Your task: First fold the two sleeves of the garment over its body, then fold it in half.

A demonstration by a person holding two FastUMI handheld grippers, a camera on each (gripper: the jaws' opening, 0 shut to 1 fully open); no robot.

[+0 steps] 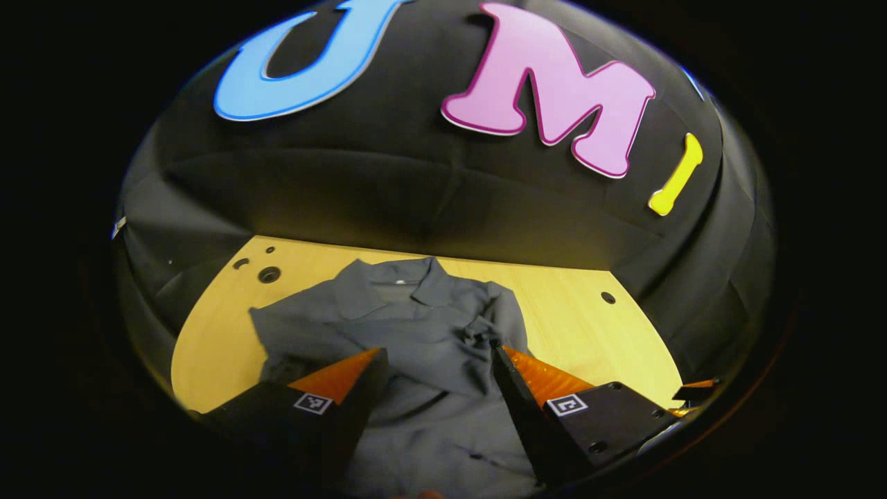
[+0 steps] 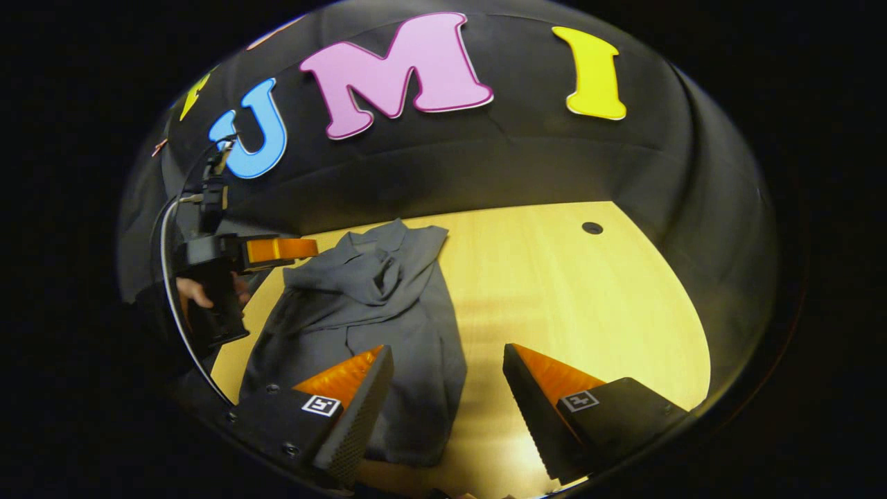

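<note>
Left tool (image 1: 438, 355) (fingers apart), over grey garment (image 1: 416, 326)

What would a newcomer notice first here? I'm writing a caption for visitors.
A grey collared shirt lies spread on the pale wooden table, collar toward the wall, one sleeve folded over its body. The left gripper hangs open above it; the right gripper hangs open over the shirt's edge.

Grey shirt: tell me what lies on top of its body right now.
One sleeve lies bunched over the grey shirt body, below the collar. The wooden table shows around the shirt. Whatever is beneath the folded sleeve is covered.
</note>
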